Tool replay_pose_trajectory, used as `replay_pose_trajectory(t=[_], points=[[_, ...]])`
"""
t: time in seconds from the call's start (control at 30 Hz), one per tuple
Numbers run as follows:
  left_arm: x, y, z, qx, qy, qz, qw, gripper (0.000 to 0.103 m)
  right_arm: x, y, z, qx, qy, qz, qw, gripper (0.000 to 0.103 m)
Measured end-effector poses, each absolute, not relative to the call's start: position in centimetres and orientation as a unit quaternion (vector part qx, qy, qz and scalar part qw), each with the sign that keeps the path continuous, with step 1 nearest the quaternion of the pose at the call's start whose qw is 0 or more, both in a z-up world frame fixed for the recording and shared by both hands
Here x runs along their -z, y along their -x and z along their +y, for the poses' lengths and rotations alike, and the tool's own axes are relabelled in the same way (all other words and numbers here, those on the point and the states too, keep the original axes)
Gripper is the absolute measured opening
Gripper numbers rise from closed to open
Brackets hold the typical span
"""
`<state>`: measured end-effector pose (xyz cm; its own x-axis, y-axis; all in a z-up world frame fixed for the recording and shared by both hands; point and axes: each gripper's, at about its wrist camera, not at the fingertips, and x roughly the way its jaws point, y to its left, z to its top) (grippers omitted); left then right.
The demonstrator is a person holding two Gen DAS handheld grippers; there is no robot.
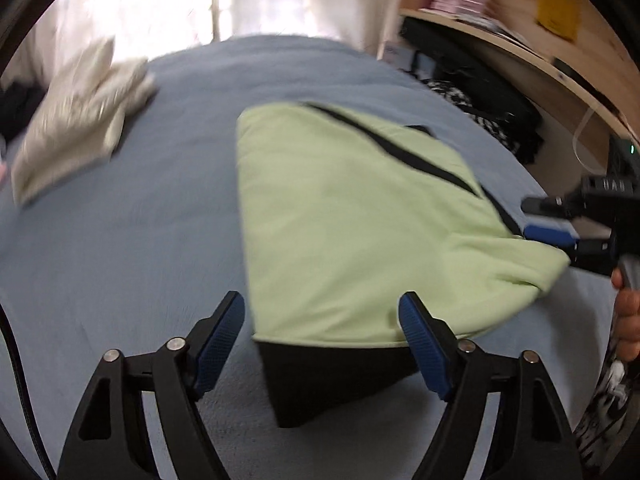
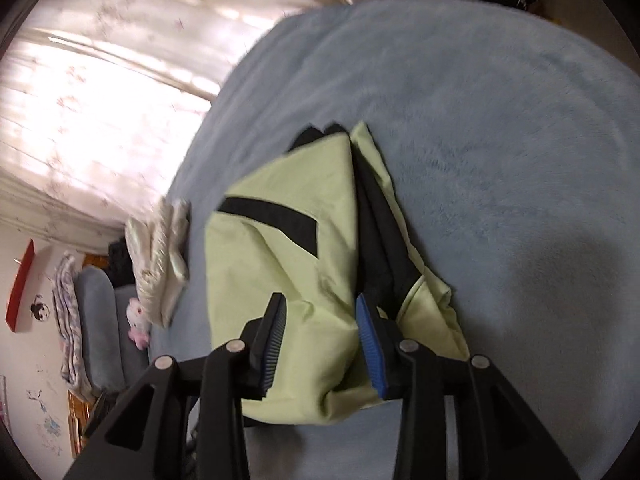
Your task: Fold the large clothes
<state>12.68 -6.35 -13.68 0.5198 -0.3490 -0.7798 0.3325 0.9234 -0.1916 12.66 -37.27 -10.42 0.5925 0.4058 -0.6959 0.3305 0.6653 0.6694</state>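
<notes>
Garment [image 1: 352,232], pale green with black trim, lies partly folded on my blue bed [image 1: 120,240]; my left tongs [image 1: 322,344] stand wide apart at its near edge, holding nothing, and my right tongs [image 2: 322,344] straddle a bunched corner, pads not visibly pinching. To fold well, I judge I should lay that corner flat and square the edges before pressing. Cream clothes [image 1: 80,120] sit aside, curtains [image 2: 100,80] behind, shelf [image 1: 500,40] beside.

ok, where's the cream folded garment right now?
The cream folded garment lies on the blue blanket, upper left in the left wrist view, left of and apart from the green garment.
</notes>
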Motion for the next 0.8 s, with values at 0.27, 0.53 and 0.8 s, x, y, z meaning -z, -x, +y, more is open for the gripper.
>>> replay_pose_trajectory(t=[0.27,0.53,0.8], points=[[17.2,-14.2,-5.5,0.203,0.058,0.487,0.848,0.074,13.7,-16.4,-36.4,-0.045,-0.397,0.5,0.768,0.037],[17.2,-14.5,-6.0,0.205,0.054,0.488,0.847,0.073,13.6,-18.2,-35.2,-0.076,-0.343,0.479,0.804,0.007],[15.8,-13.6,-7.8,0.218,0.041,0.472,0.853,0.069,5.3,-15.1,-34.2,-0.077,-0.193,0.384,0.9,0.005]])
